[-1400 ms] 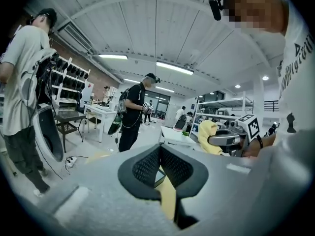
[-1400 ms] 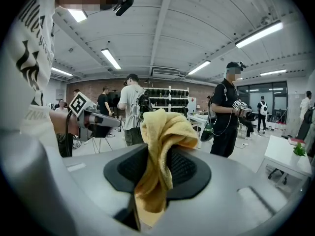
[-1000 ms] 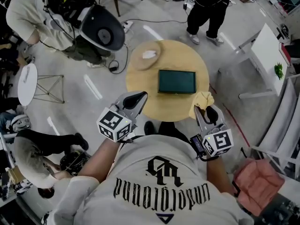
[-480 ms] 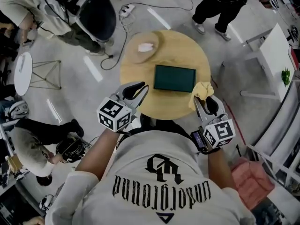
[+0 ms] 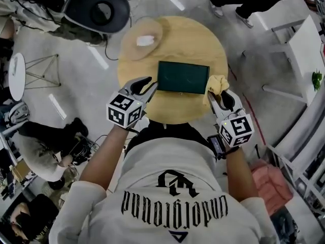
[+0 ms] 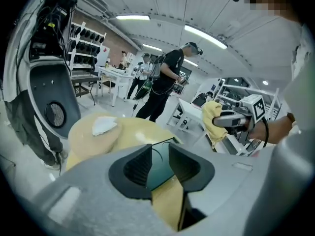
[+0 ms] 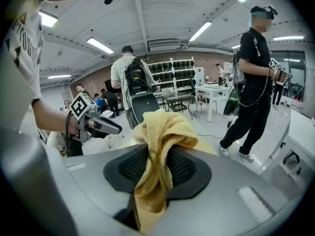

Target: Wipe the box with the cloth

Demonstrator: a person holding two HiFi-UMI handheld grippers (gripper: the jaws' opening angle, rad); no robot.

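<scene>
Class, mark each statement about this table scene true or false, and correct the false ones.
1. The box lies on the round table. True.
2. The cloth is clamped in the right hand-held gripper. True.
3. The left hand-held gripper is shut on the box. False: its jaws stand apart, having just been opening, and grip nothing.
4. The cloth is spread flat over the box. False: it hangs bunched from the right hand-held gripper, beside the box's right end.
5. A white thing lies on the box. False: it lies on the round tray at the table's far left.
</scene>
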